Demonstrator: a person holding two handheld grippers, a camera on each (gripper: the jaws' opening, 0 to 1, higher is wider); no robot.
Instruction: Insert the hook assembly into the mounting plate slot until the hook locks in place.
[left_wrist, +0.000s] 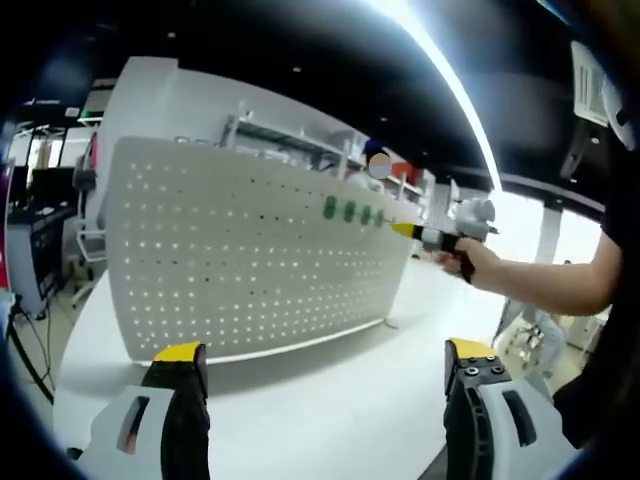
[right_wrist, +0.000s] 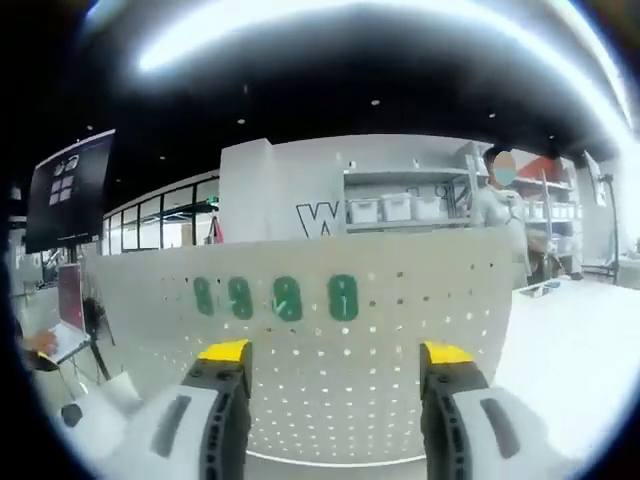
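A white perforated mounting plate (left_wrist: 250, 260) stands upright on a white table (left_wrist: 330, 410). Several green hooks (left_wrist: 349, 211) sit in a row in its upper right holes. In the right gripper view the same plate (right_wrist: 330, 390) is close ahead, with the green hooks (right_wrist: 288, 298) just above the jaws. My left gripper (left_wrist: 325, 360) is open and holds nothing, well back from the plate. My right gripper (right_wrist: 336, 355) is open too, with nothing between its yellow-tipped jaws. In the left gripper view, the right gripper (left_wrist: 407, 230), held by a hand (left_wrist: 480, 262), has its tip at the plate's right end beside the hooks.
A person (right_wrist: 497, 205) stands behind the plate near shelves with bins (right_wrist: 400, 208). A dark screen (right_wrist: 70, 190) hangs at the left. Carts and equipment (left_wrist: 35, 250) stand off the table's left edge. Bare table lies in front of the plate.
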